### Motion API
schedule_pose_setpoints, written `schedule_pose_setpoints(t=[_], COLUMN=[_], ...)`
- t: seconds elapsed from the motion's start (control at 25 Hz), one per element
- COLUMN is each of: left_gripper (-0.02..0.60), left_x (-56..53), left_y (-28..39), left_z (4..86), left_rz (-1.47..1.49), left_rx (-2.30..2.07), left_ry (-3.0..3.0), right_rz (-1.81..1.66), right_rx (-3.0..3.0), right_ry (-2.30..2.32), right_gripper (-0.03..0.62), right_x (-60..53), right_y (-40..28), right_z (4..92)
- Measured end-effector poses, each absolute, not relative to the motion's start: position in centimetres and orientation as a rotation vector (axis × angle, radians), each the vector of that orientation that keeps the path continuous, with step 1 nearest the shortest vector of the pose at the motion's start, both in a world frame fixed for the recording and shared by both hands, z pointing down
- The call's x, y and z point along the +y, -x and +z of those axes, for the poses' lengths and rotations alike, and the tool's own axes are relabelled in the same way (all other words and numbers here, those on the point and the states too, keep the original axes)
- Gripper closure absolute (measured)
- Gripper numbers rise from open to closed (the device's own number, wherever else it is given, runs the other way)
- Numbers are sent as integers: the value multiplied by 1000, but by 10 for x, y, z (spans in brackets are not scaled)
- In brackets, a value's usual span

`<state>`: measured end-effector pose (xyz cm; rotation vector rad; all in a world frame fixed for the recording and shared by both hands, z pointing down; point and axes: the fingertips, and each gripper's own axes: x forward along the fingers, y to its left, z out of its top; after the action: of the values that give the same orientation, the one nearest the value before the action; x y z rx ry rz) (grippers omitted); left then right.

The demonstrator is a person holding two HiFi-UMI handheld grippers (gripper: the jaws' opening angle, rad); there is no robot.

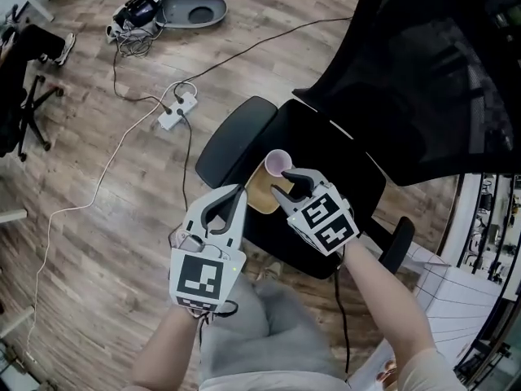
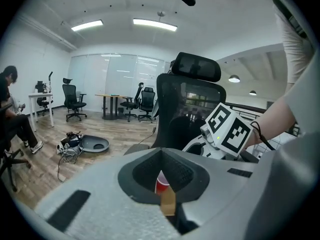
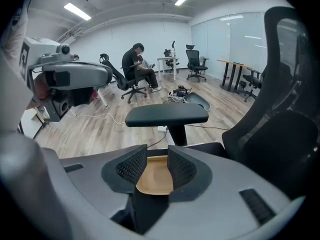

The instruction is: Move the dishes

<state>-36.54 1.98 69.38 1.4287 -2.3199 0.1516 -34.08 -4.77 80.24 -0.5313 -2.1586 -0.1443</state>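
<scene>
1. Scene: a black office chair (image 1: 342,169) stands on a wooden floor (image 1: 98,243). Both dishes rest on its seat.
2. Dishes: a tan plate (image 1: 259,190) lies at the front left part of the seat. A pink cup (image 1: 278,163) stands upright at the plate's far edge, touching or just overlapping it (the exact contact cannot be made out).
3. Left gripper (image 1: 241,190): its jaws are closed tip to tip and grip nothing. It is held in the air just left of the plate, with the jaw tips close to the plate's near left edge. In the left gripper view, the cup and one strip of the plate show beyond the jaws through the narrow slot beneath the joined tips.
4. Right gripper (image 1: 282,182): its jaws stand a little apart and parallel and hold nothing. In the right gripper view, the plate lies in line with the gap, beyond the pads. In the head view, the jaw tips sit over the plate's right edge, just beside the cup.
5. Surroundings: a padded armrest (image 3: 167,115) lies past the plate. A white power strip (image 1: 177,112) with cables lies on the floor.
</scene>
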Motion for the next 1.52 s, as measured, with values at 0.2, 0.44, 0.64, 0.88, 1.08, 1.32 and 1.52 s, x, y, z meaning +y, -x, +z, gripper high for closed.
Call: schedule_pose_setpoints(t=[0.2,0.44,0.64,0.88,1.08,1.32,1.52], left_gripper=[568,568,568,568,568,568,568], left_x=[29,29,24,22,27,25,24], left_y=[363,362,359,357,357,355,354], left_z=[744,789,817,824,814,775,713], left_rz=[157,146,142,129,118,108,108], left_rx=[-2261,-2192,-2136,-2130,-2146,-2147,-2163], left_ry=[-1414,-1401,-1406,-1406,-1390,-1412,-1465], right_rz=[-226,-422,-500,-569,-531,-390,-288], right_rx=[-2090,-1996,-1924,-1895,-1933,-2025,-2133], right_ry=[520,545,537,532,512,474,464], right_gripper=[464,467,488,547,560,562,562], right_x=[-43,-50,-53,-56,-54,-51,-50], right_y=[344,354,359,362,363,355,352], right_z=[855,904,929,949,939,888,811])
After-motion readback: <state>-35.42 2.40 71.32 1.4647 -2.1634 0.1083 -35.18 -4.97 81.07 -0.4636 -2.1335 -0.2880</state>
